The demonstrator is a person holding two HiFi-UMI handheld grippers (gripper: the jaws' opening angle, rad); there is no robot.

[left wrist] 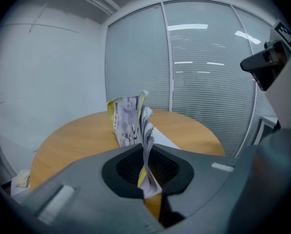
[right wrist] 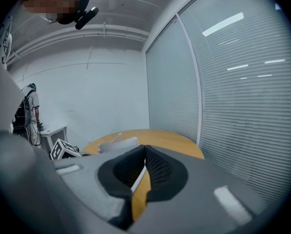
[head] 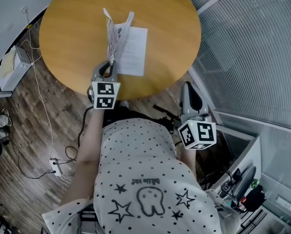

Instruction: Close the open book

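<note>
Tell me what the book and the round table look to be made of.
Book: paper, thin printed pages with a matte look; the lifted pages bend and curl limply. Table: wood or wood-look laminate, smooth with a slight sheen; even orange-brown top, grain too faint to tell which.

Right tongs point(right wrist: 145, 147) together, table point(right wrist: 177, 140) beyond.

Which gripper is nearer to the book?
Left. The left gripper is shut on raised pages of the book; the right gripper hangs beside the table, apart from the book.
</note>
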